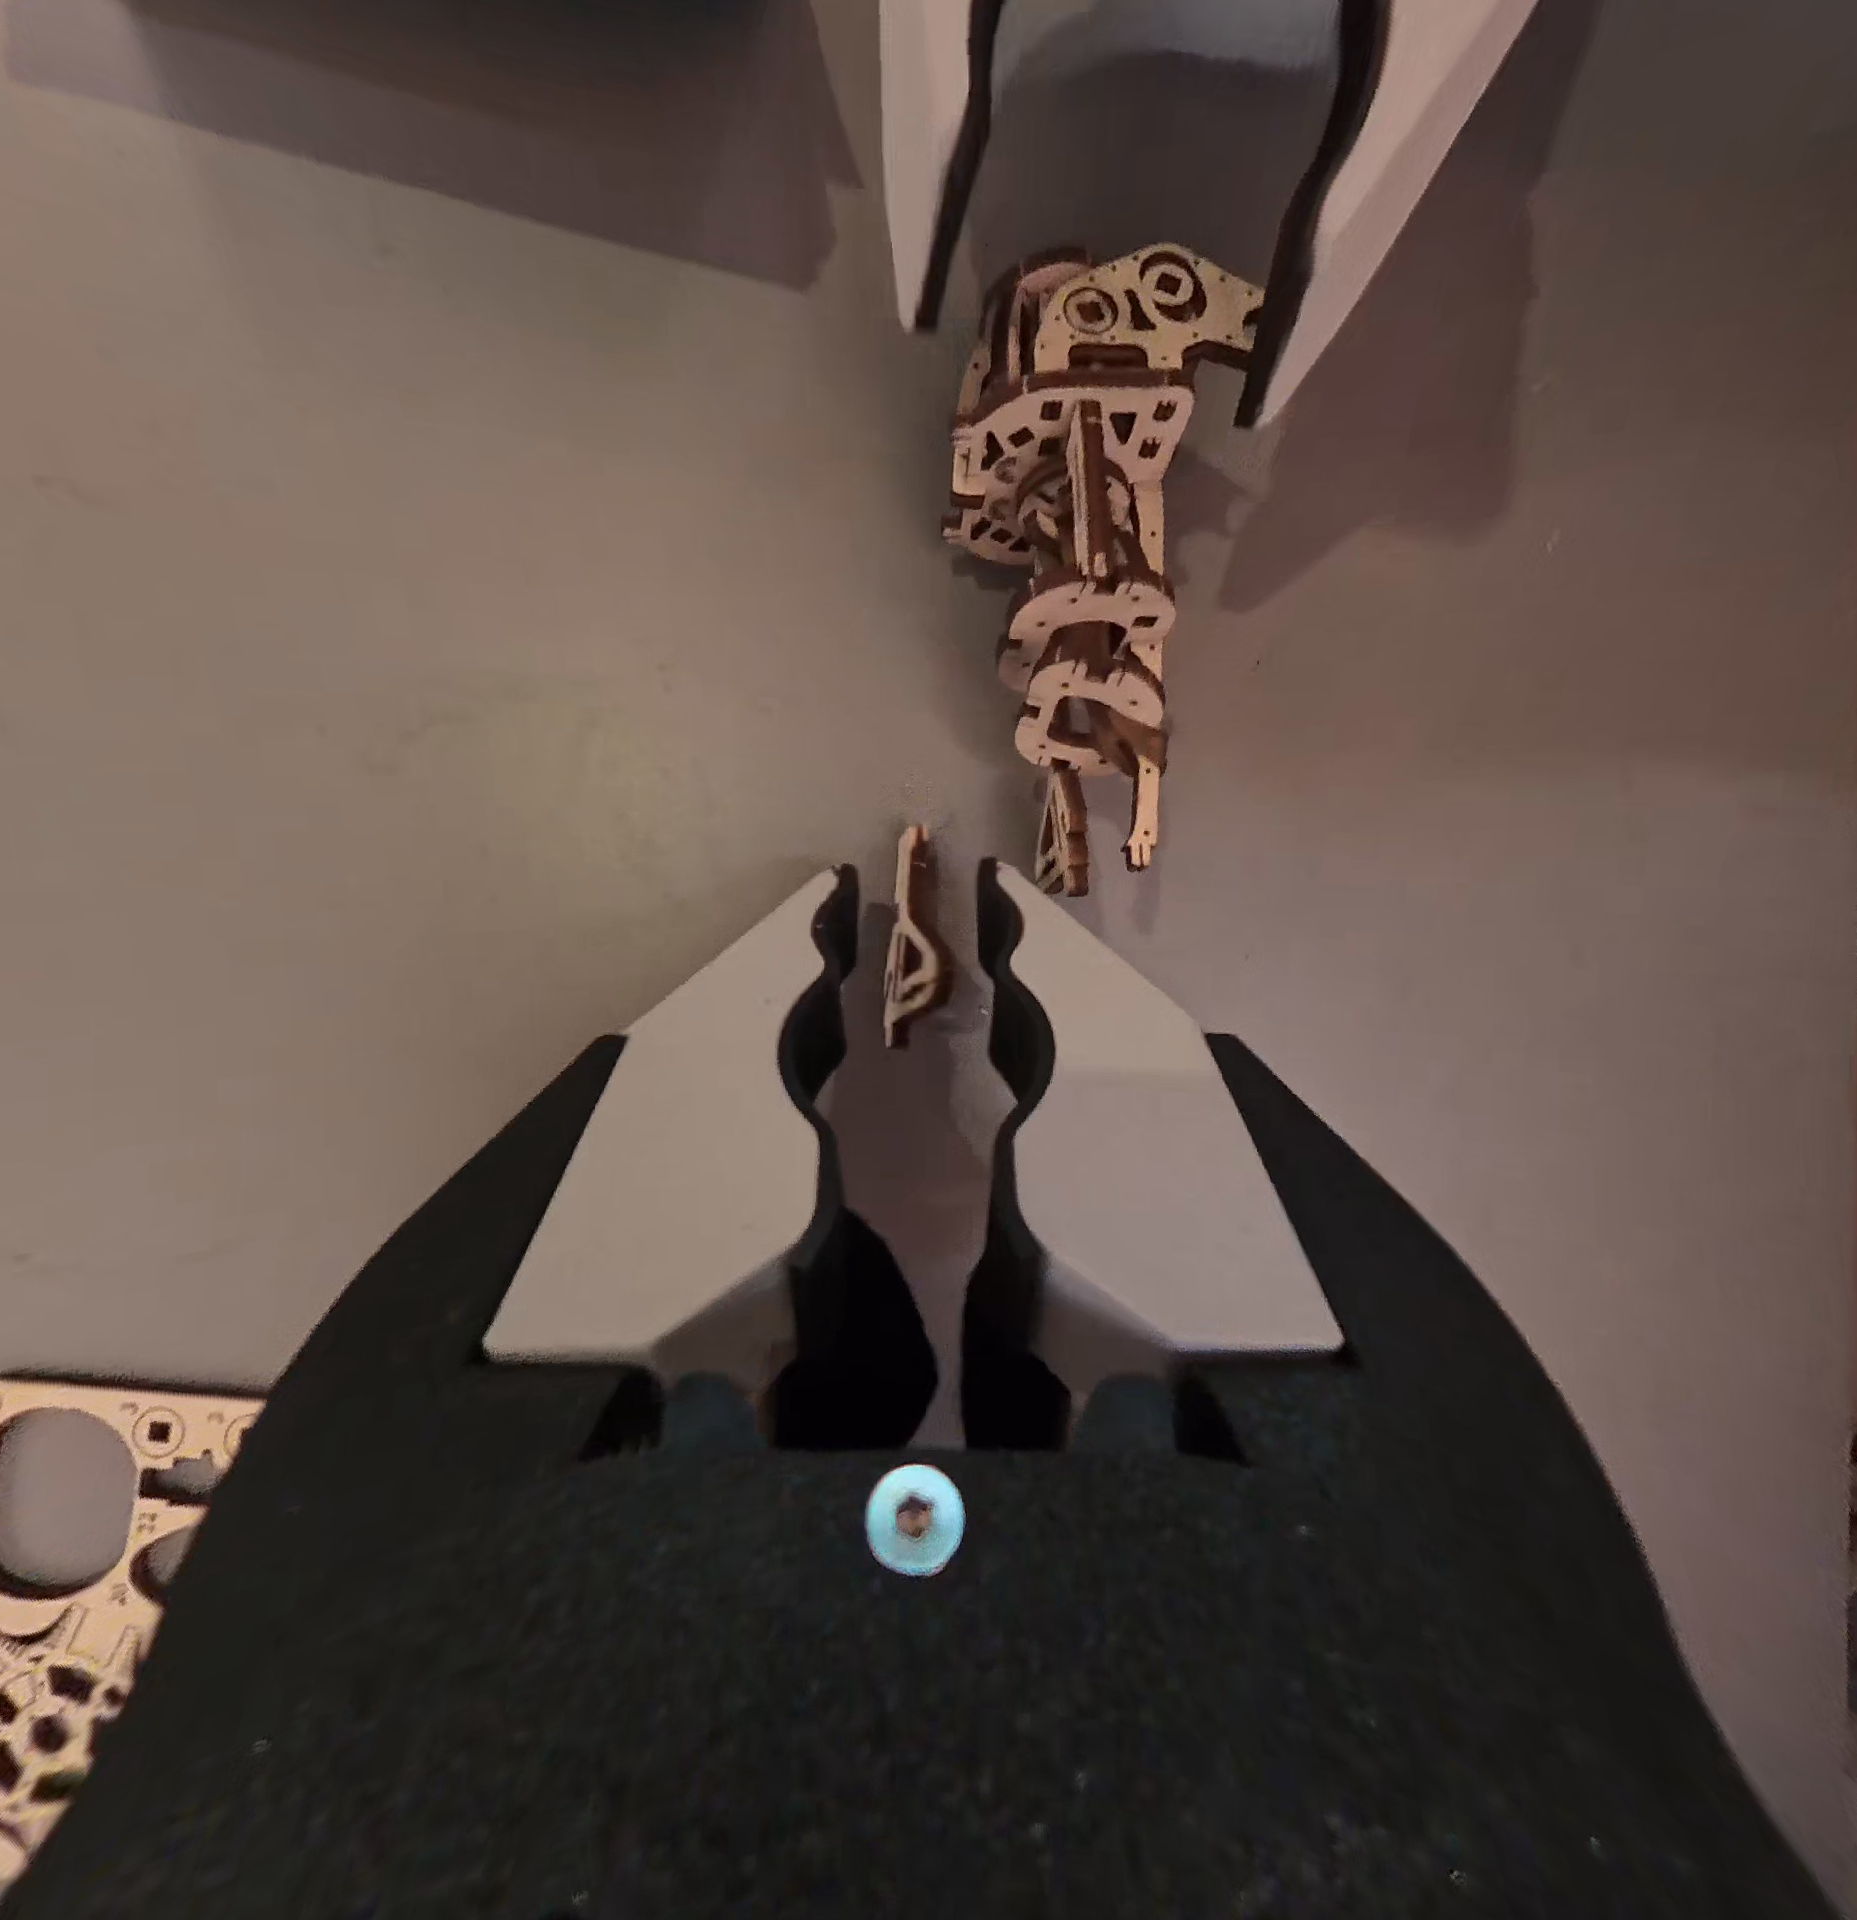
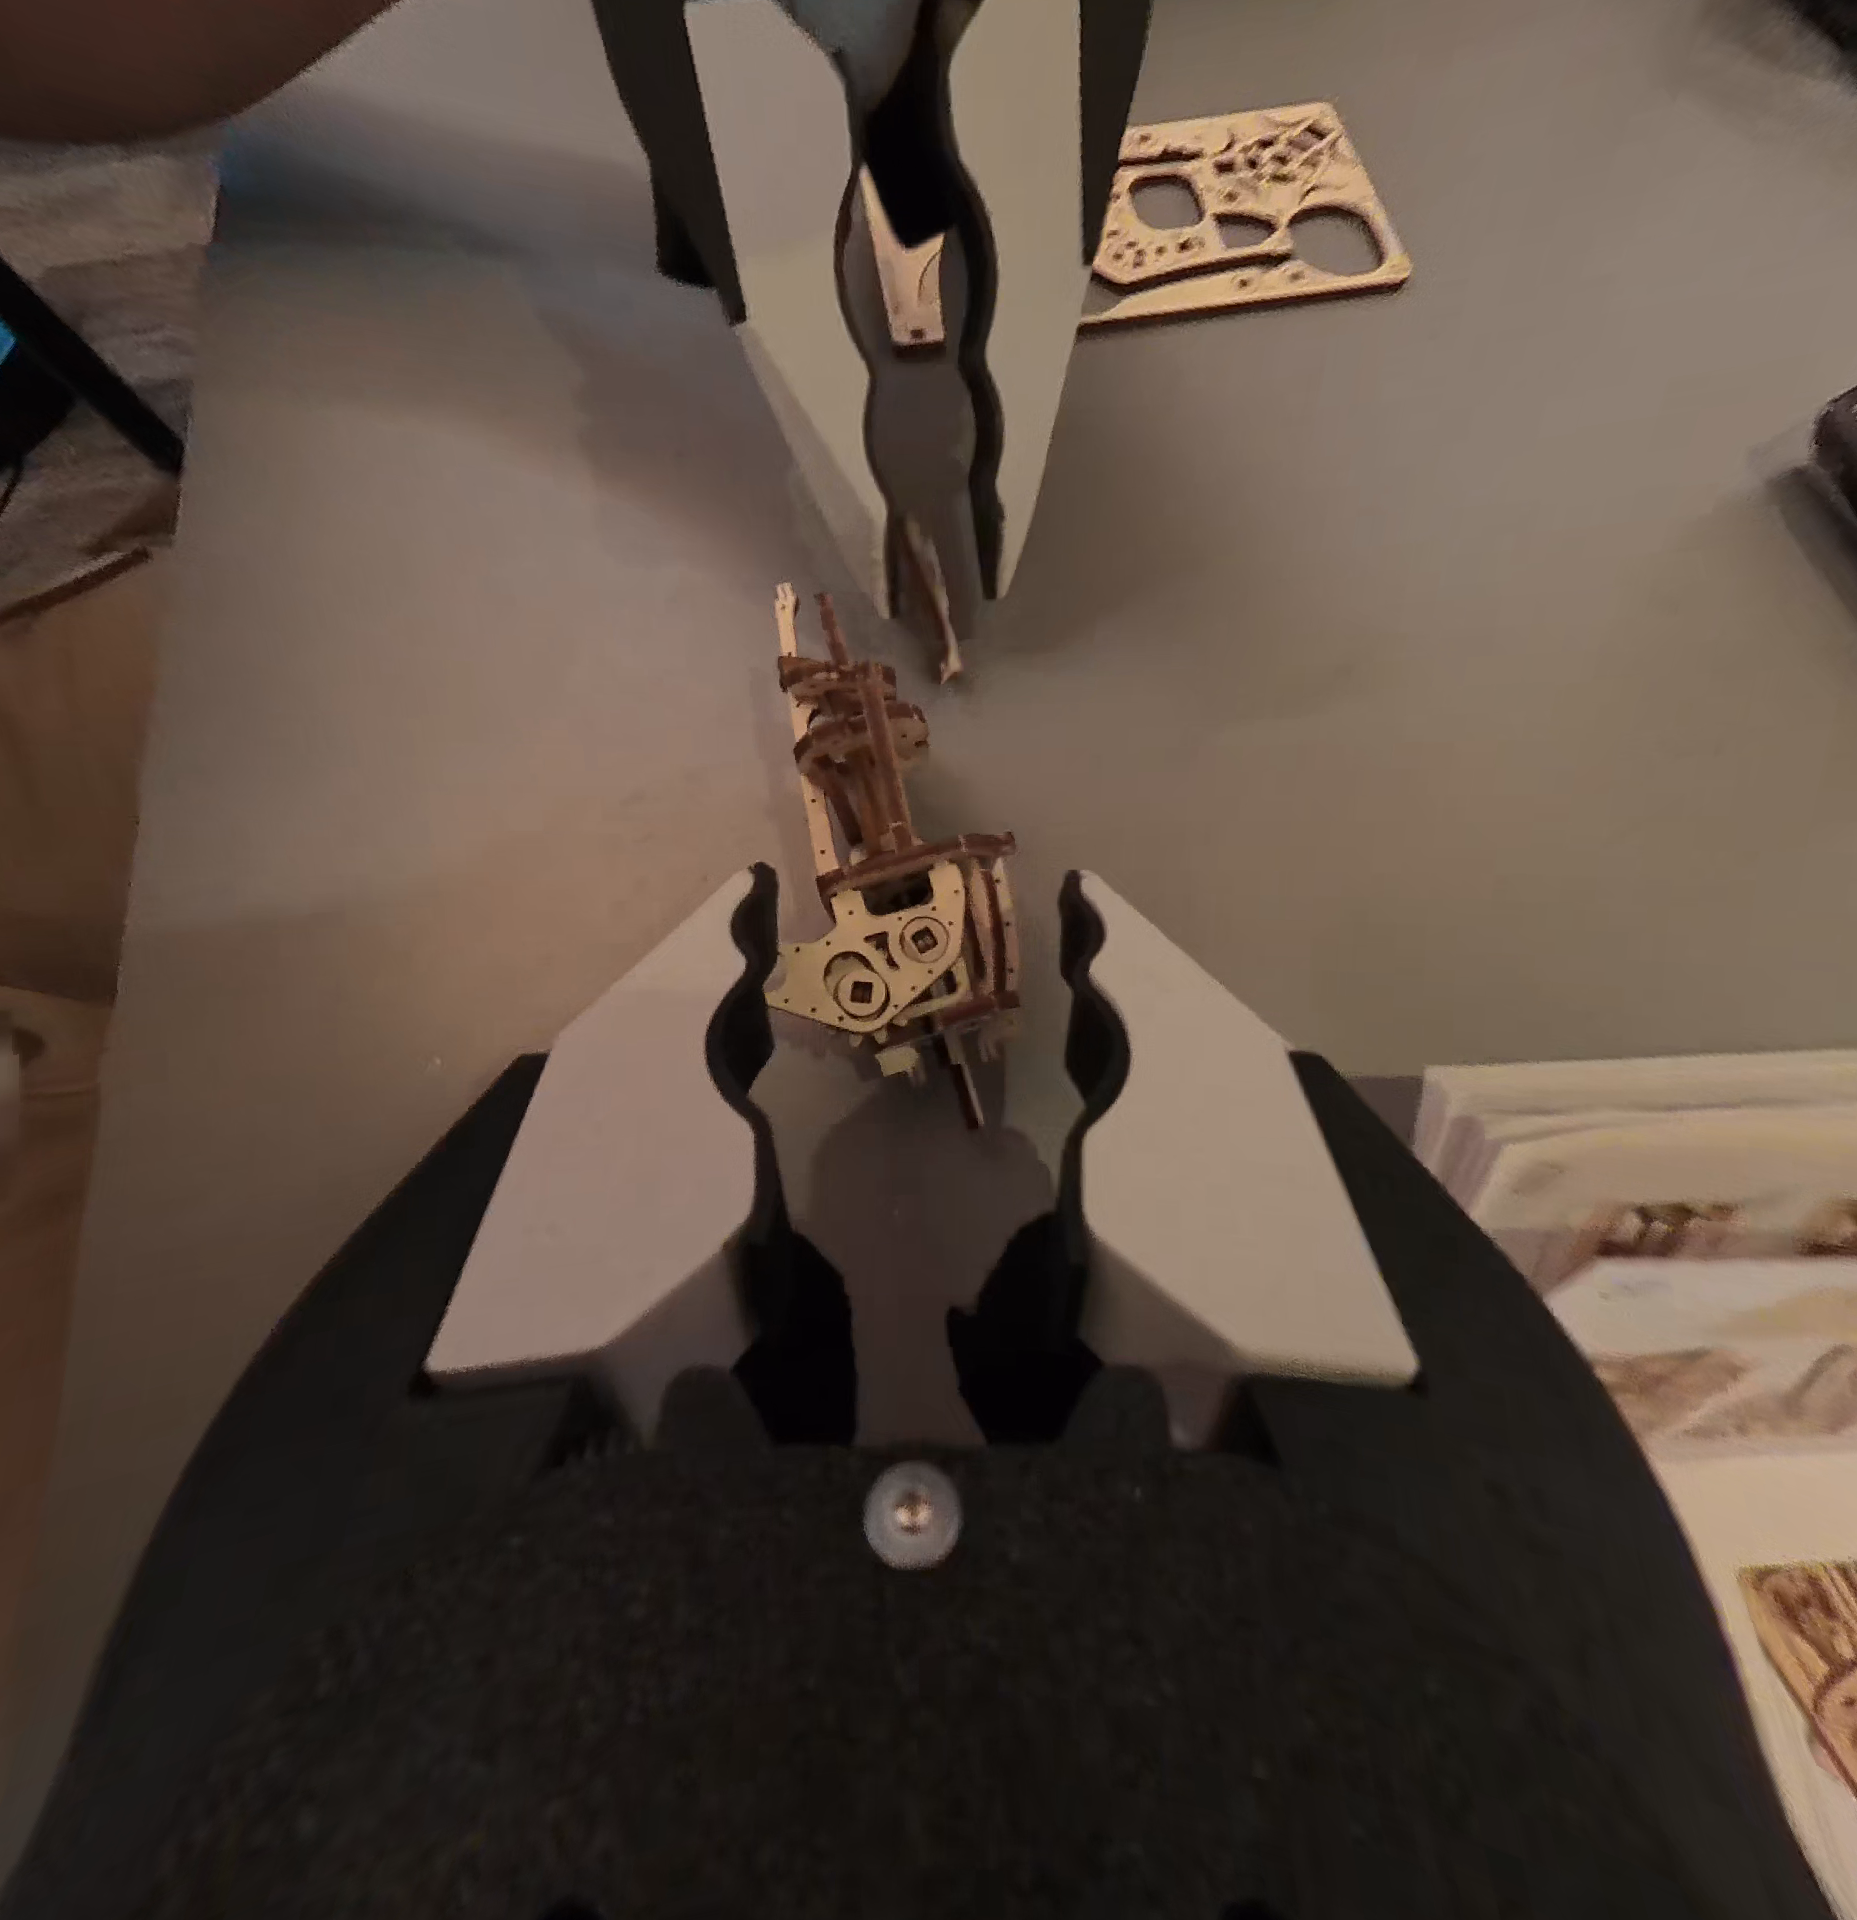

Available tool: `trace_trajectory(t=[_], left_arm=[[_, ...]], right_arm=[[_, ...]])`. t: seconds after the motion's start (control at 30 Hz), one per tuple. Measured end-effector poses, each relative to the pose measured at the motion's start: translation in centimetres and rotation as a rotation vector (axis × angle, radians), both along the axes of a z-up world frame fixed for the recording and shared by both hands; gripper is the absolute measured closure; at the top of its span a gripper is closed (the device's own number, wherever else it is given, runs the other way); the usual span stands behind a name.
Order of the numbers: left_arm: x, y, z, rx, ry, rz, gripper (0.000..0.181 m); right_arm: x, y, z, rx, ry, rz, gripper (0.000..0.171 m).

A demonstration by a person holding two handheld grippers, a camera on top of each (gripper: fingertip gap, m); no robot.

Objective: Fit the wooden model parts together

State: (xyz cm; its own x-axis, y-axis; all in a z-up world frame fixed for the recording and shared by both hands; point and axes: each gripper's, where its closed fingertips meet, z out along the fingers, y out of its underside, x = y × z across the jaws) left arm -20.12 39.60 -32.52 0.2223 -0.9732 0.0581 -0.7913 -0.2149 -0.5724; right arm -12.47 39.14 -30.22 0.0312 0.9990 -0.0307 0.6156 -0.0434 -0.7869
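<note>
Two grippers: my left gripper (image 1: pixel 916 883) spread around a small wooden piece (image 1: pixel 913 940); right gripper (image 2: pixel 919 894) spread beside the wooden model (image 2: pixel 882 883) on the tabletop (image 2: pixel 436 623). Pinch both firmly, align slowly.

Looks like a hobby desk at home or in an office: plain grey tabletop (image 2: pixel 1423 644), punched-out plywood kit sheet (image 2: pixel 1246 218), half-built wooden model (image 2: pixel 882 914), open illustrated instruction booklet (image 2: pixel 1682 1299) at the edge, dark box (image 2: pixel 1854 447) to one side. Dim, warm light; no machinery or benches.
</note>
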Motion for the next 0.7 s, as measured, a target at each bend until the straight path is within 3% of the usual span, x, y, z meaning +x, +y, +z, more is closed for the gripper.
trace_trajectory(t=[0.17, 0.3, 0.43, 0.53, 0.7], left_arm=[[-2.2, 0.0, 2.1, 0.021, -0.064, 0.143, 0.151], [-4.8, -0.6, 4.1, 0.047, -0.212, 0.481, 0.147], [-7.2, -3.6, 1.0, 0.095, -0.139, 0.794, 0.153], [-7.4, -5.6, -1.5, 0.106, -0.084, 0.884, 0.151], [-7.6, -5.5, -1.3, 0.139, -0.176, 0.999, 0.131]], right_arm=[[1.5, 0.7, 3.6, -0.003, 0.108, -0.108, 0.117], [3.9, 0.8, 4.7, -0.071, 0.156, -0.290, 0.116], [6.4, -0.5, 2.0, -0.135, 0.171, -0.531, 0.111], [6.9, -2.9, -0.7, -0.136, 0.140, -0.611, 0.107], [6.9, -3.7, -2.4, -0.118, 0.086, -0.679, 0.102]])
